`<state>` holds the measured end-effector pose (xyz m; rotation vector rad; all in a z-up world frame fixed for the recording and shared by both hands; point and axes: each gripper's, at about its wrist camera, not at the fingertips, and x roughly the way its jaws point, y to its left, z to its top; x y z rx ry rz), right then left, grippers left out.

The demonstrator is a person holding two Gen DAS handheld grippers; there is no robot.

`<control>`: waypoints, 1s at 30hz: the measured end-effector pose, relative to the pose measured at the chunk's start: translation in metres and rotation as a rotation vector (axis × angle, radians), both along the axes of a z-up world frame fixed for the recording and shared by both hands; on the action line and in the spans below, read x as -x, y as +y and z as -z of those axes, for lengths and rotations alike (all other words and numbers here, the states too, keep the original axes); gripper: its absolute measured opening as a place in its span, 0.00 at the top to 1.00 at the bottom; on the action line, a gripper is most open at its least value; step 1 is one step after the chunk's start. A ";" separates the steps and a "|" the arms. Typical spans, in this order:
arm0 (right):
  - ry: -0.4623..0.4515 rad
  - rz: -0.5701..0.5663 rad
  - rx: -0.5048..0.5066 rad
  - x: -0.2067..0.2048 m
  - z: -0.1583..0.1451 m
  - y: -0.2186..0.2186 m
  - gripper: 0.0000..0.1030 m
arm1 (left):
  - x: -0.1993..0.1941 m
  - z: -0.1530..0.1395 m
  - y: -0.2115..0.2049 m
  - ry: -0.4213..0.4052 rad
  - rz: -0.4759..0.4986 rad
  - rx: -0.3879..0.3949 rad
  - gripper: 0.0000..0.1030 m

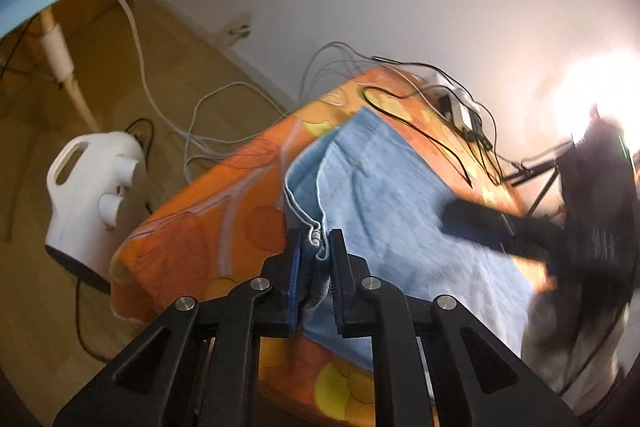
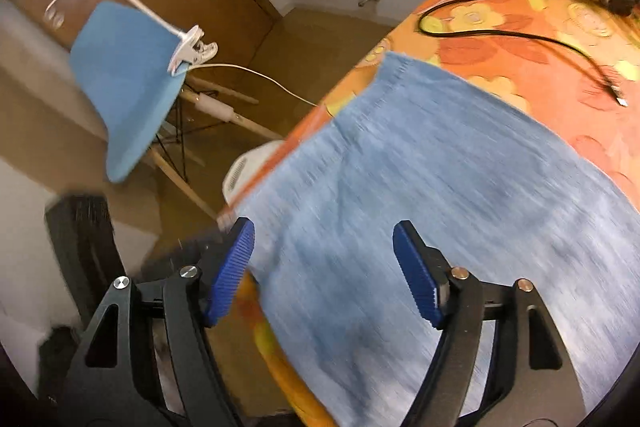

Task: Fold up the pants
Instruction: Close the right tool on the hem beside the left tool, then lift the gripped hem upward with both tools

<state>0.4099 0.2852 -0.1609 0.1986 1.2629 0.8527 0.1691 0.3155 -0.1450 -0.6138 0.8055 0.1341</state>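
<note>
Left wrist view: your left claw pinched the pants hem, apparently mid-fold; right claw spread, needing a fresh grip.

Ahead and right of the left gripper, a dark blurred shape crosses the pants; what it is cannot be told. Lamp glare washes out the wall further right. The cloth pinched between this gripper's pads hides its own inner folds. Below the right gripper, the denim is smeared by motion, its weave unreadable, and runs off the picture's lower edge. The black object to its left is blurred beyond naming.
</note>
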 end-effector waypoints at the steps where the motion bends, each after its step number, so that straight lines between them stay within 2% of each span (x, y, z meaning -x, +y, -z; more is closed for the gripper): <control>1: 0.021 0.008 0.002 -0.007 0.001 0.011 0.27 | -0.001 -0.001 -0.004 0.000 0.011 -0.015 0.89; 5: 0.075 0.011 0.017 -0.022 0.011 0.049 0.27 | -0.002 -0.003 -0.009 -0.005 0.031 -0.033 0.89; 11: 0.099 -0.034 0.120 -0.023 0.028 0.093 0.28 | -0.002 -0.003 -0.012 -0.014 0.054 -0.025 0.89; 14: 0.088 -0.067 0.188 -0.019 0.037 0.104 0.42 | -0.001 -0.003 -0.013 -0.014 0.061 -0.014 0.89; 16: 0.041 -0.068 0.235 -0.016 0.037 0.108 0.58 | -0.001 -0.002 -0.012 -0.011 0.055 -0.028 0.89; 17: 0.037 -0.061 0.248 -0.017 0.037 0.107 0.63 | 0.000 -0.002 -0.012 -0.010 0.048 -0.036 0.86; 19: 0.085 -0.039 0.211 -0.021 0.039 0.099 0.79 | 0.004 -0.004 -0.013 0.005 0.035 -0.073 0.76; 20: 0.103 -0.030 0.192 -0.024 0.039 0.092 0.82 | 0.005 -0.005 -0.015 0.015 0.031 -0.112 0.63; 21: 0.115 -0.020 0.175 -0.024 0.038 0.088 0.85 | 0.007 -0.006 -0.017 0.017 0.032 -0.137 0.57; 26: 0.111 0.007 0.140 -0.025 0.030 0.077 0.90 | 0.000 0.000 -0.033 0.064 0.069 -0.212 0.55; 30: 0.109 0.008 0.127 -0.024 0.027 0.076 0.91 | -0.009 -0.001 -0.035 0.052 0.059 -0.278 0.55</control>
